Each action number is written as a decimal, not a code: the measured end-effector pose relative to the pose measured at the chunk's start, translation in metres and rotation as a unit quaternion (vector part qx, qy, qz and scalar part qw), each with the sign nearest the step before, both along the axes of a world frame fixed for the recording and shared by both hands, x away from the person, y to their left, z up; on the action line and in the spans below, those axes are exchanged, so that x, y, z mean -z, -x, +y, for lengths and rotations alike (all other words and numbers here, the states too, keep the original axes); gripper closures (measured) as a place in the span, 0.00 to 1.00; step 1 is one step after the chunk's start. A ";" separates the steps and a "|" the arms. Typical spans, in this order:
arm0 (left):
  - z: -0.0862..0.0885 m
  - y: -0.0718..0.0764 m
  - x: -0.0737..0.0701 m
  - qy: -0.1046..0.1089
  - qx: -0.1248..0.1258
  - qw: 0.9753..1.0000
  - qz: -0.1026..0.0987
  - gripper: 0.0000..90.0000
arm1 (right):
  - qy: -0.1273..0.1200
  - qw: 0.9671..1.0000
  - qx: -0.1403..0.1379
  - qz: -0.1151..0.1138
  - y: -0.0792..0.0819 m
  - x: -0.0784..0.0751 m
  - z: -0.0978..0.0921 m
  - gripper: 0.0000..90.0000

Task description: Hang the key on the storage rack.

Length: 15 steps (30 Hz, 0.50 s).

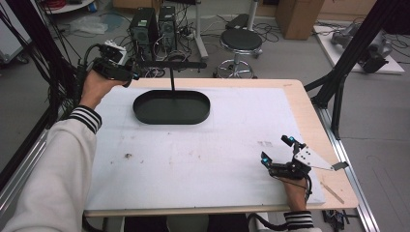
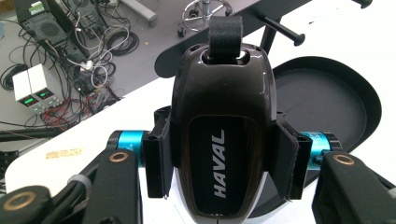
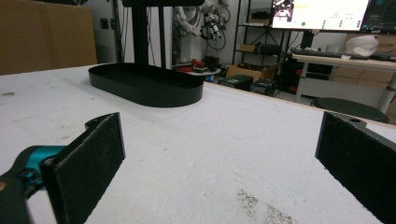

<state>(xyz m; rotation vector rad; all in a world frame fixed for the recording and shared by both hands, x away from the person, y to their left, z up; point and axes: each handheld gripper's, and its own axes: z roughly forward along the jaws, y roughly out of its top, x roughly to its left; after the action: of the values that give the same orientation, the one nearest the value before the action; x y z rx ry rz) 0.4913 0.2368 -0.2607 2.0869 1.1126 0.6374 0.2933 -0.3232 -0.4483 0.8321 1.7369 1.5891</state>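
A glossy black key fob (image 2: pixel 219 140) marked HAVAL, with a black strap loop (image 2: pixel 224 32) at its top, sits between the pads (image 2: pixel 158 158) of my left gripper (image 2: pixel 223 161), which is shut on it. That gripper (image 1: pixel 126 73) hangs above the table's far left corner, beside a black oval tray (image 1: pixel 171 120) with an upright post (image 1: pixel 172 79) and a crossbar (image 1: pixel 174 64). In the left gripper view the tray (image 2: pixel 327 102) lies behind the fob. My right gripper (image 1: pixel 276 149) rests low near the front right, open, with nothing between its pads (image 3: pixel 88 172); the tray (image 3: pixel 144 86) shows far ahead of it.
A white mat (image 1: pixel 193 154) covers the wooden table (image 1: pixel 309 111). A black frame strut (image 1: pixel 348 58) stands by the right edge. Beyond the far edge are a stool (image 1: pixel 240 41), computer towers (image 1: pixel 153 26) and floor cables (image 2: pixel 100 42).
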 end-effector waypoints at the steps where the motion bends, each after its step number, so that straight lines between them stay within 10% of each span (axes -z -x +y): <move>1: 0.000 -0.001 0.000 -0.002 0.000 1.000 0.003 0.54 | 0.000 1.000 0.000 -0.001 0.000 0.000 0.000 0.00; 15: -0.006 -0.009 0.002 0.002 -0.007 1.000 -0.003 0.54 | -0.008 1.000 0.004 -0.005 0.001 0.003 -0.002 0.00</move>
<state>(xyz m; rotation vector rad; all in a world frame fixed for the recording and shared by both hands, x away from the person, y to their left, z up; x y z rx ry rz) 0.4999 0.2306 -0.2632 2.0747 1.1251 0.6475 0.2922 -0.3252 -0.4509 0.8374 1.7142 1.6021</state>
